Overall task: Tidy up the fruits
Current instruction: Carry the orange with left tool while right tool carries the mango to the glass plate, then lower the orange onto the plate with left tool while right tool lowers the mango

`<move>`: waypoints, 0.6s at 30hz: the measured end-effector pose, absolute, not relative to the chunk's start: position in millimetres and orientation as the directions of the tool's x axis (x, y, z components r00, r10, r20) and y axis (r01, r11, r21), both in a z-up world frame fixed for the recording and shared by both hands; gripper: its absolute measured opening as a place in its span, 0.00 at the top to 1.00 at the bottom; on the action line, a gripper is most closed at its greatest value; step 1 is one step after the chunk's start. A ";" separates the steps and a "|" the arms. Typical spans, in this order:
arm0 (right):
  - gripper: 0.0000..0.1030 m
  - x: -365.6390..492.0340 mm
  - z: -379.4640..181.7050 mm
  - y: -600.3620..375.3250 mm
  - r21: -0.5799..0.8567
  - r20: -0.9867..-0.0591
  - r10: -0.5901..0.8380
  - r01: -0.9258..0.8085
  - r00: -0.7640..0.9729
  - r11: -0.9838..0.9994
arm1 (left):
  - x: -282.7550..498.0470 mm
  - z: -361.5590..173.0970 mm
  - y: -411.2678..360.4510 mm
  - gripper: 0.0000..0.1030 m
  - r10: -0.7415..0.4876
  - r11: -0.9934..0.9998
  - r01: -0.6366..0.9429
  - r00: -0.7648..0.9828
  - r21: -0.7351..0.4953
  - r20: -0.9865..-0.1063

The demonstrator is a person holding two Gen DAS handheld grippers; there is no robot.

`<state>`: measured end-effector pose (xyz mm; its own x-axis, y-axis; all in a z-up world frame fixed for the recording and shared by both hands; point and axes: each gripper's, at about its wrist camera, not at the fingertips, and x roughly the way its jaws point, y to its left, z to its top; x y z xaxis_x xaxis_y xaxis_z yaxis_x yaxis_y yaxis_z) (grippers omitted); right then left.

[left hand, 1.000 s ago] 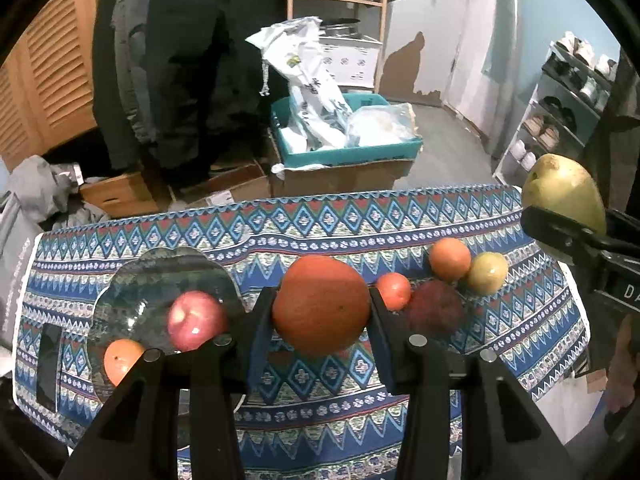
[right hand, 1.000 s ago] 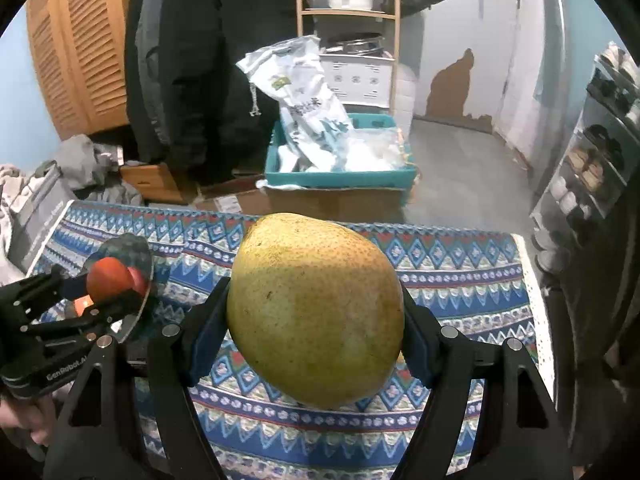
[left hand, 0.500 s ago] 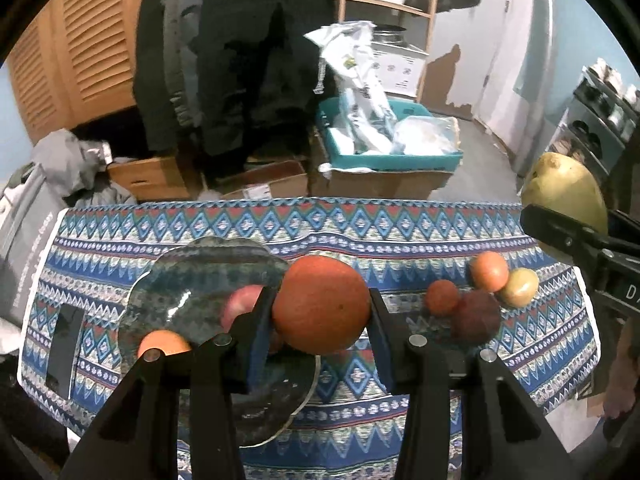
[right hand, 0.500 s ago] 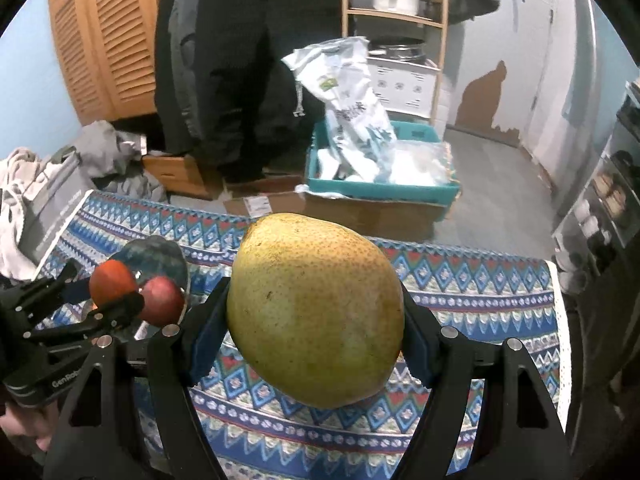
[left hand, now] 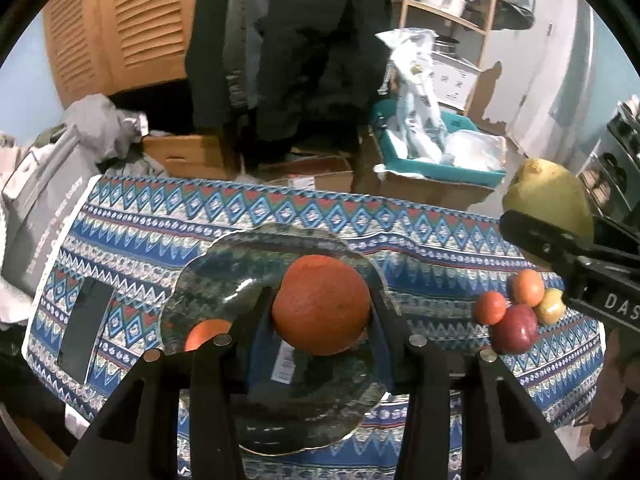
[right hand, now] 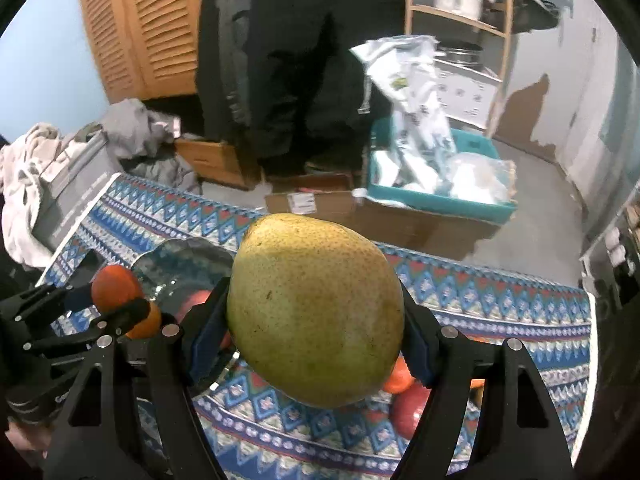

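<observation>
My left gripper (left hand: 322, 308) is shut on a large orange (left hand: 321, 305) and holds it above the dark glass plate (left hand: 224, 276); the orange also shows in the right wrist view (right hand: 116, 288). A small orange (left hand: 204, 334) lies on the plate. My right gripper (right hand: 316, 316) is shut on a big yellow-green pear (right hand: 316, 308), held above the table to the right of the plate; the pear also shows in the left wrist view (left hand: 548, 196). Several loose fruits (left hand: 516, 312) sit on the cloth at the right.
A patterned blue tablecloth (left hand: 168, 216) covers the table. A dark phone (left hand: 86, 326) lies on it at the left. Beyond the far edge stand cardboard boxes (left hand: 188, 156), a teal bin (left hand: 440, 164) with bags, and hanging coats (left hand: 288, 40).
My left gripper has carried the large orange leftward, from over the cloth to over the plate. My right gripper with the pear has also shifted left, closer to the plate.
</observation>
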<state>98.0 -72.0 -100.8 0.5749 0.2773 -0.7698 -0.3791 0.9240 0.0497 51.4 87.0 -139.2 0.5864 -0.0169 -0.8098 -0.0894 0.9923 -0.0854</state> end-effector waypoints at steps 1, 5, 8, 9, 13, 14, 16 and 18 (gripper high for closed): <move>0.27 99.2 -102.8 -67.9 0.051 -0.773 0.280 -0.385 0.570 0.922 | 51.6 -141.1 91.4 0.56 -0.012 0.992 -0.097 0.583 -0.084 -0.812; 0.27 107.2 -115.6 -46.5 0.071 -0.791 0.302 -0.410 0.533 0.910 | 53.4 -150.7 110.8 0.56 0.016 0.989 -0.131 0.566 -0.070 -0.824; 0.27 112.3 -124.7 -30.8 0.080 -0.805 0.310 -0.426 0.506 0.901 | 55.3 -159.0 126.0 0.56 0.015 0.984 -0.158 0.549 -0.086 -0.835; 0.27 114.4 -128.0 -24.1 0.082 -0.810 0.314 -0.434 0.495 0.897 | 55.5 -162.3 131.3 0.56 0.018 0.982 -0.168 0.544 -0.088 -0.839; 0.27 120.2 -136.0 -3.5 0.092 -0.822 0.328 -0.460 0.466 0.883 | 58.3 -177.1 148.7 0.56 0.029 0.976 -0.198 0.516 -0.086 -0.856; 0.27 121.8 -138.1 1.1 0.096 -0.825 0.332 -0.465 0.458 0.880 | 59.1 -181.0 152.7 0.56 0.032 0.975 -0.205 0.507 -0.085 -0.861; 0.27 124.9 -143.6 11.7 0.104 -0.832 0.339 -0.476 0.440 0.873 | 60.2 -186.7 159.6 0.56 0.040 0.972 -0.221 0.496 -0.082 -0.868; 0.27 127.7 -149.4 20.9 0.108 -0.839 0.342 -0.485 0.424 0.868 | 61.4 -193.1 167.4 0.56 0.047 0.969 -0.235 0.482 -0.078 -0.875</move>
<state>127.7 20.9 -149.4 0.4243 0.3416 -0.8386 -0.4849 0.8679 0.1082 61.4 167.4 -193.1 0.4822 0.0467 -0.8748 -0.2352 0.9688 -0.0779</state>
